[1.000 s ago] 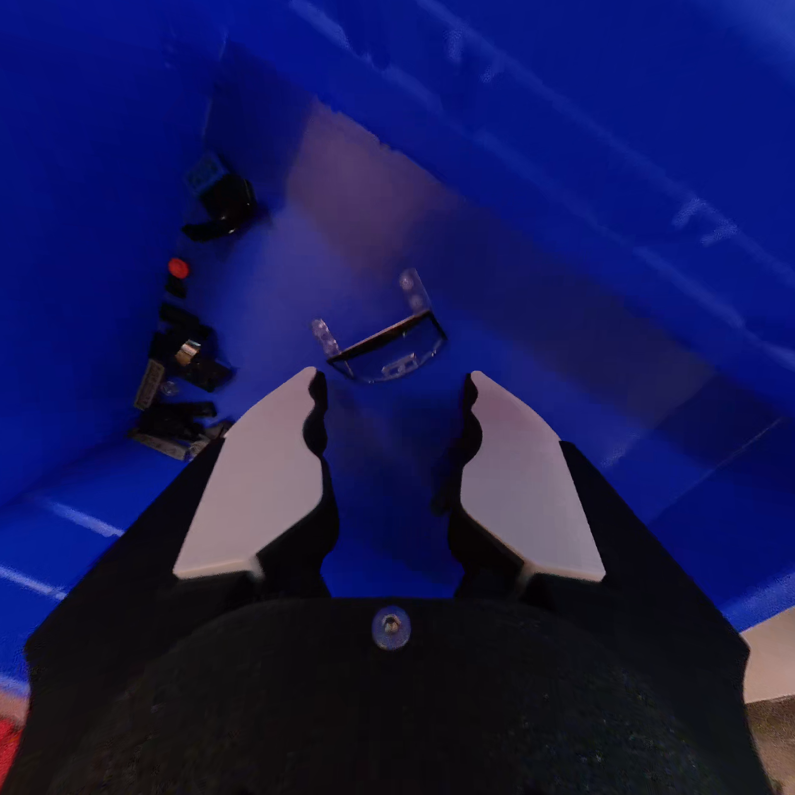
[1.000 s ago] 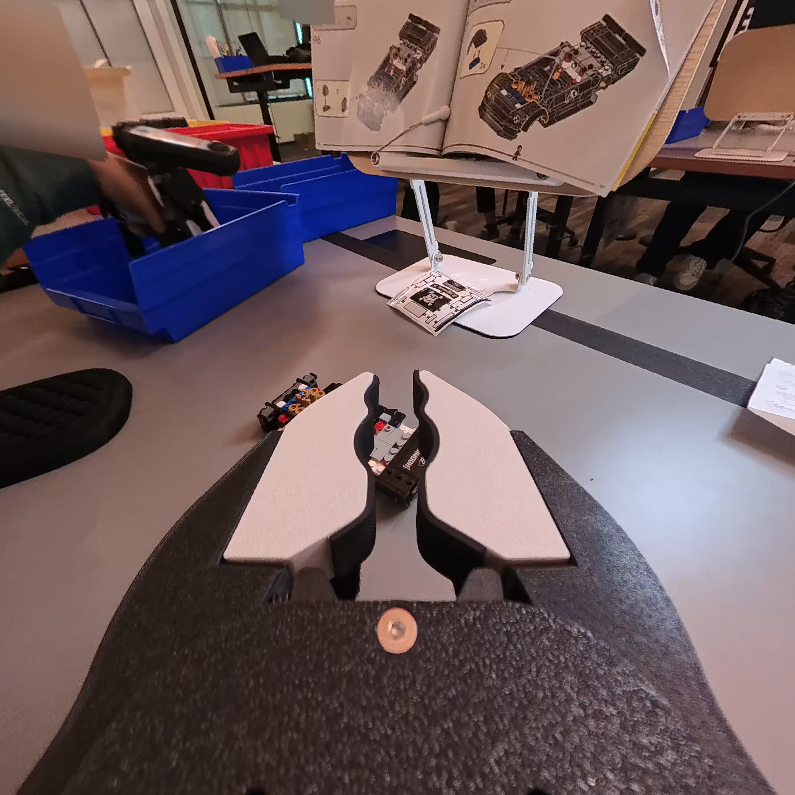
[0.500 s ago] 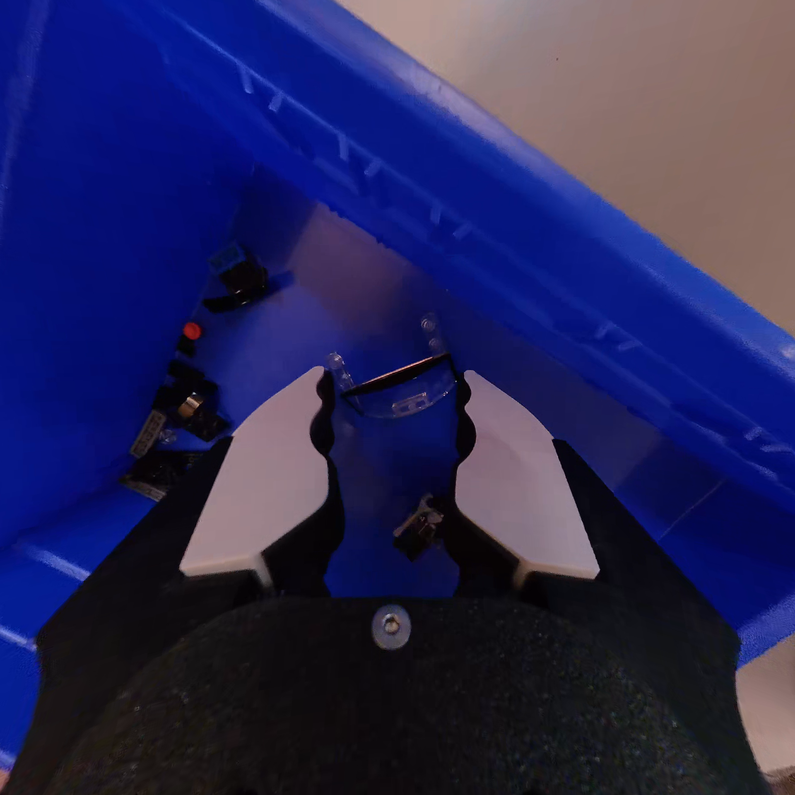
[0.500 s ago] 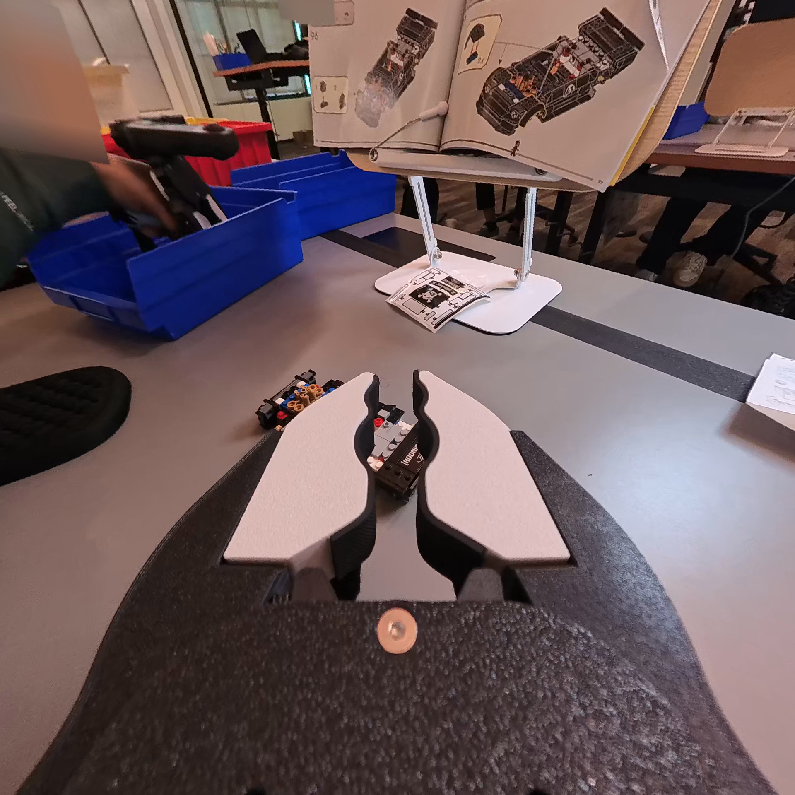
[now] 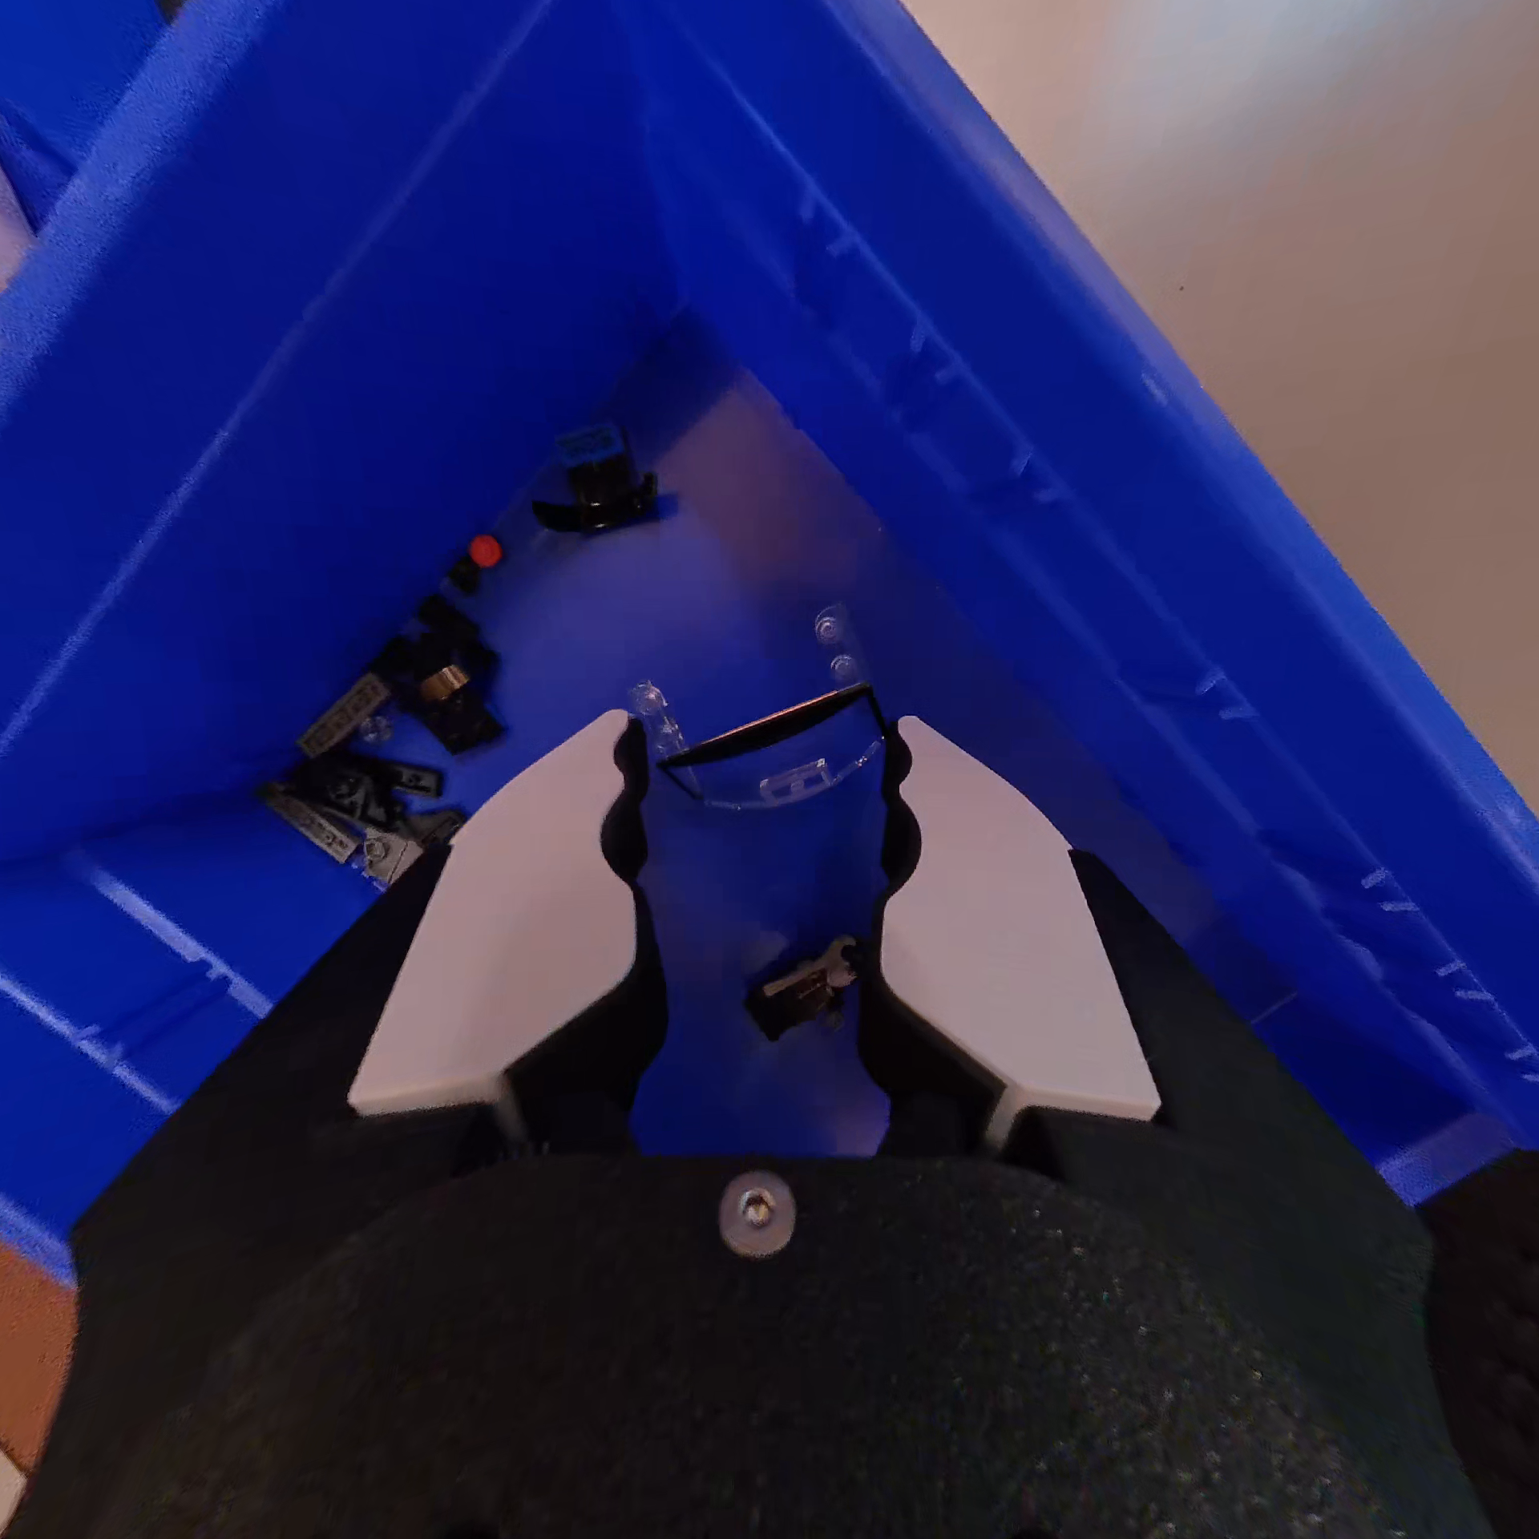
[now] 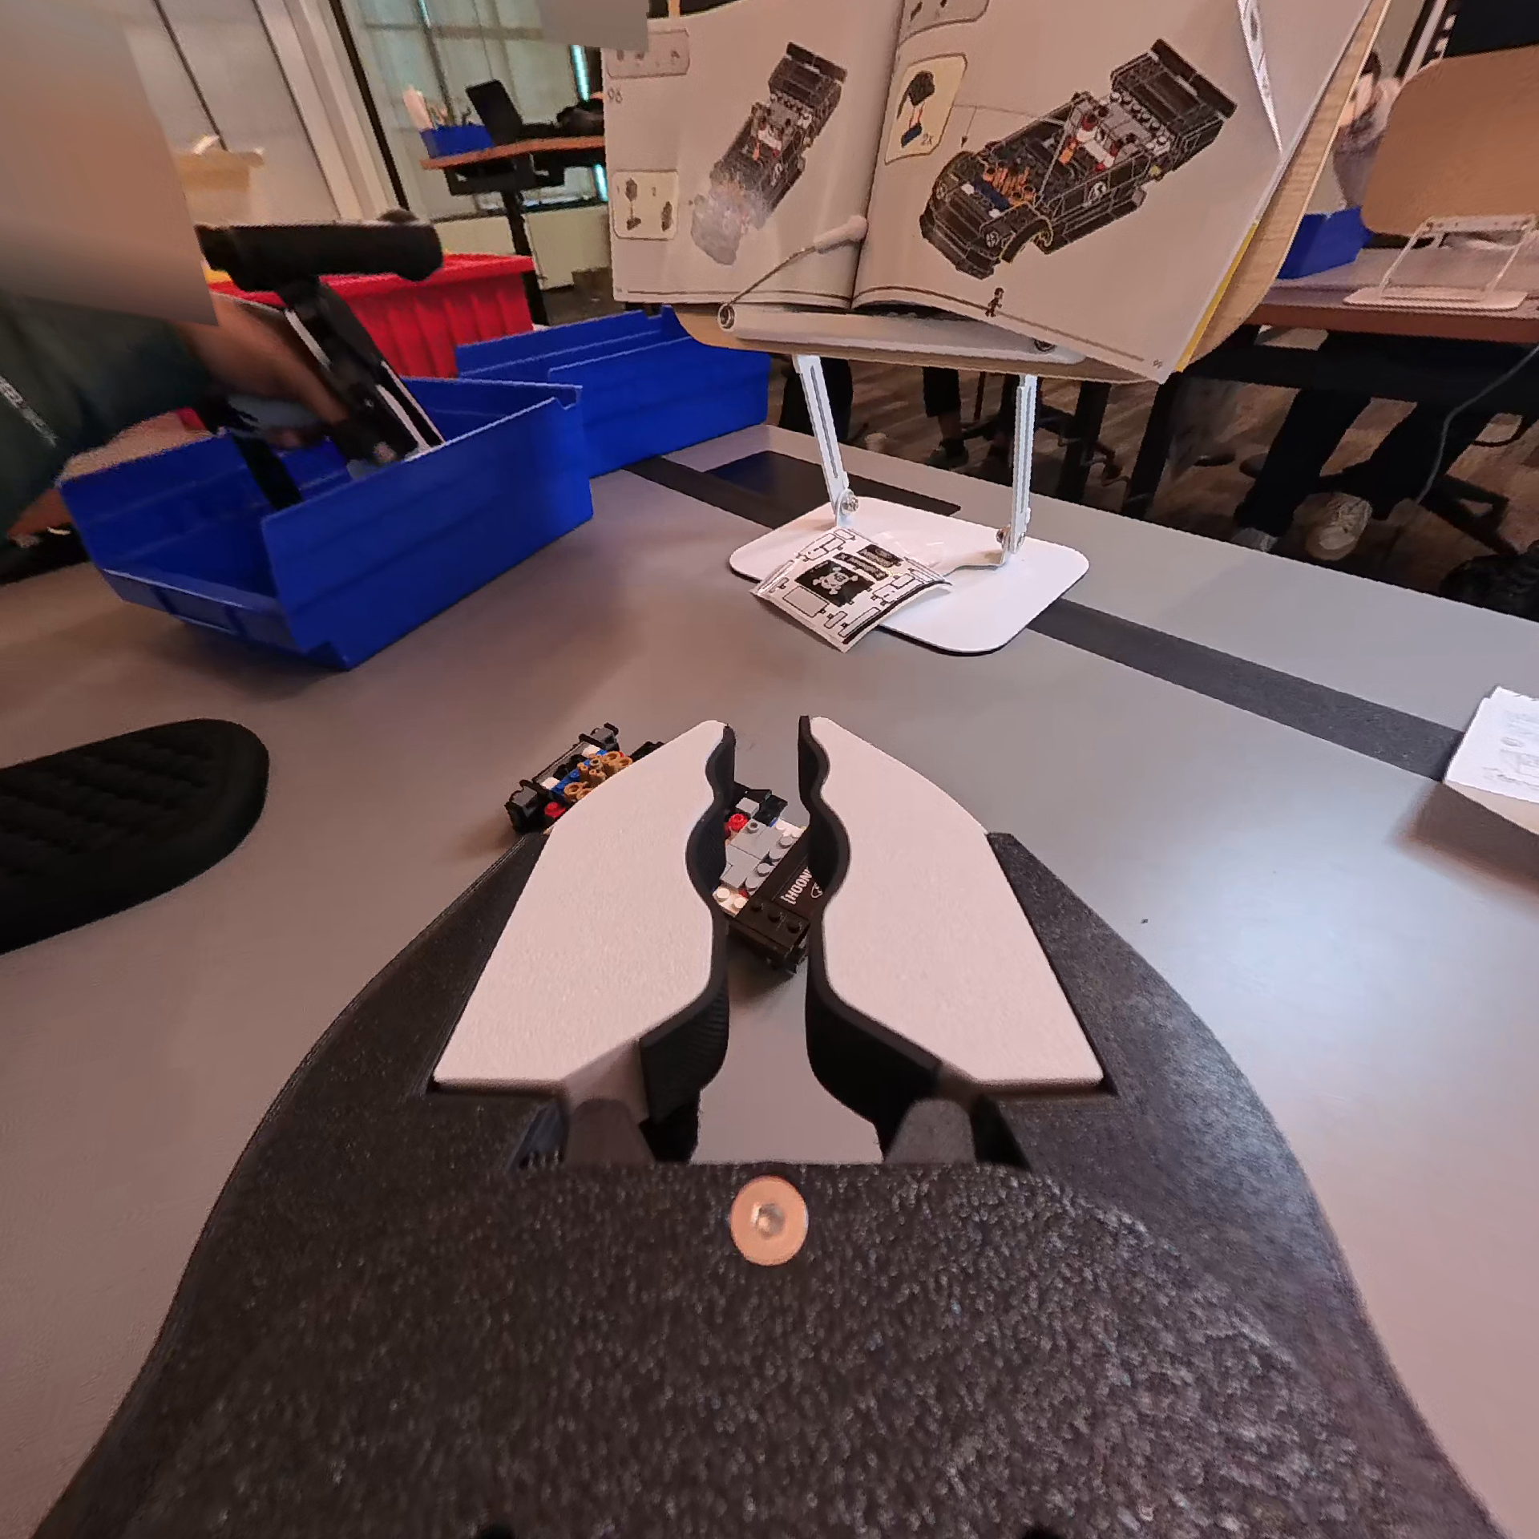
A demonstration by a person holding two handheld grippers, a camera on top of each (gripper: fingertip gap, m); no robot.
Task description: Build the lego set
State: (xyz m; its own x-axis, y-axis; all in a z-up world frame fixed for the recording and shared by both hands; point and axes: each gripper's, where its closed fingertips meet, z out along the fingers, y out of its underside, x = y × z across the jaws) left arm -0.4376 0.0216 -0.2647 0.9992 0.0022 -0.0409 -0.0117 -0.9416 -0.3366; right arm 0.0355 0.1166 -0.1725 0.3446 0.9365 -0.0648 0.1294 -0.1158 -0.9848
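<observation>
Grey table (image 6: 1166,833) with a dark strip (image 6: 1232,679) running across. Black textured pad (image 6: 108,816) at the left edge. Loose white paper (image 6: 1499,762) at the right edge. Chairs and desks (image 6: 1416,316) beyond the far edge.

Hidden, cropped and unclear parts

The right gripper (image 6: 762,733) covers the middle of the lego car (image 6: 754,866), so whether its fingers touch it cannot be told. The instruction booklet (image 6: 916,166) is cut off at the top edge. In the blue bin (image 5: 250,416), the dark pile of small pieces (image 5: 391,749) is too small to sort, and the gripper body hides the near floor.
</observation>
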